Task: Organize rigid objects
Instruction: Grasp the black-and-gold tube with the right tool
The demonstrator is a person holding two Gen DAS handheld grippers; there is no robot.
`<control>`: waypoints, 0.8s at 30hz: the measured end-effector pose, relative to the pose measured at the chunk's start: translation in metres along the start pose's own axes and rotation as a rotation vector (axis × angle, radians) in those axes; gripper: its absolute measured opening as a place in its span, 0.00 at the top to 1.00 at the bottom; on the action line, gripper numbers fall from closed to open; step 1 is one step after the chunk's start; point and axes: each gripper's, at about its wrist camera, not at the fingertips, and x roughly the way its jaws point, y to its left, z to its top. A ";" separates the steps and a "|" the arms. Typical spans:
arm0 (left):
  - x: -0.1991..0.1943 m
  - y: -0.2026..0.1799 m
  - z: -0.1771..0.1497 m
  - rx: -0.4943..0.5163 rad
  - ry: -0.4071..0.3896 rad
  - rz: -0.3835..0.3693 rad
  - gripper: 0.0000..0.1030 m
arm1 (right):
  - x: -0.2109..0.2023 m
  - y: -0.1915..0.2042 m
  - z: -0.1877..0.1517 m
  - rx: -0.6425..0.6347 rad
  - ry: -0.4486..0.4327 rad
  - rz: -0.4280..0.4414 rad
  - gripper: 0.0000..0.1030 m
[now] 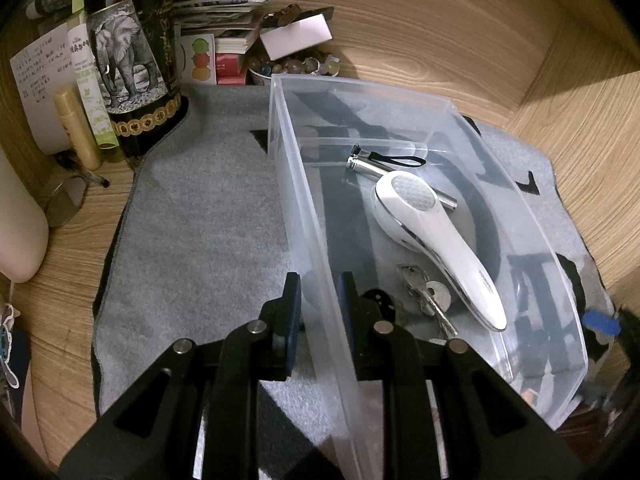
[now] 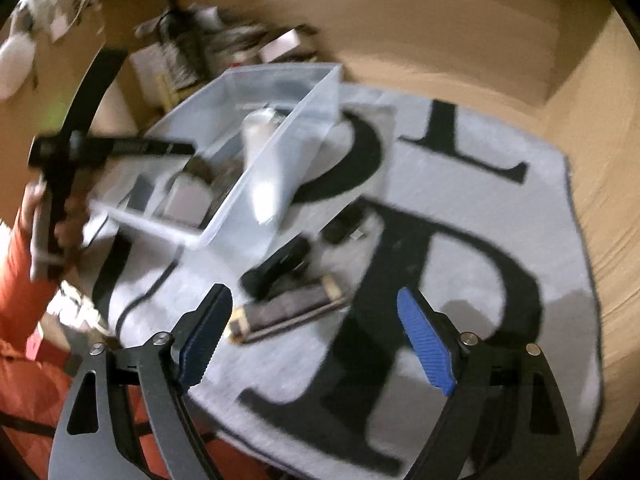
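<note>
A clear plastic bin point(image 1: 400, 96) stands on a grey mat point(image 1: 200, 208). My left gripper point(image 1: 320, 312) is shut on the bin's left wall near its front corner. Inside lie a silver flashlight point(image 1: 372, 170) with a black strap, a white handheld device point(image 1: 436, 236) and a bunch of keys point(image 1: 428, 296). The right wrist view is blurred; there my right gripper point(image 2: 316, 340) hangs open over the mat point(image 2: 460, 208) with nothing between its fingers. Just beyond it lie a harmonica-like bar point(image 2: 288, 312), a black handle-shaped object point(image 2: 280, 264) and a small black item point(image 2: 344, 226). The bin point(image 2: 256, 128) is farther back on the left.
A dark bottle with an elephant label point(image 1: 128, 68), stacked papers point(image 1: 224, 20), a bowl of beads point(image 1: 292, 66) and a small round mirror point(image 1: 66, 202) crowd the back left. The wooden surface point(image 1: 480, 40) surrounds the mat. A hand in an orange sleeve point(image 2: 20, 280) holds the left gripper.
</note>
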 end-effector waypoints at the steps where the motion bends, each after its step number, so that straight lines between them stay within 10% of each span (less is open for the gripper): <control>1: 0.000 0.000 0.000 0.000 0.000 0.001 0.81 | 0.002 0.004 -0.002 -0.010 0.009 0.011 0.19; 24: 0.000 0.000 0.000 0.000 0.000 0.000 0.81 | 0.020 -0.042 -0.001 0.113 0.051 -0.143 0.22</control>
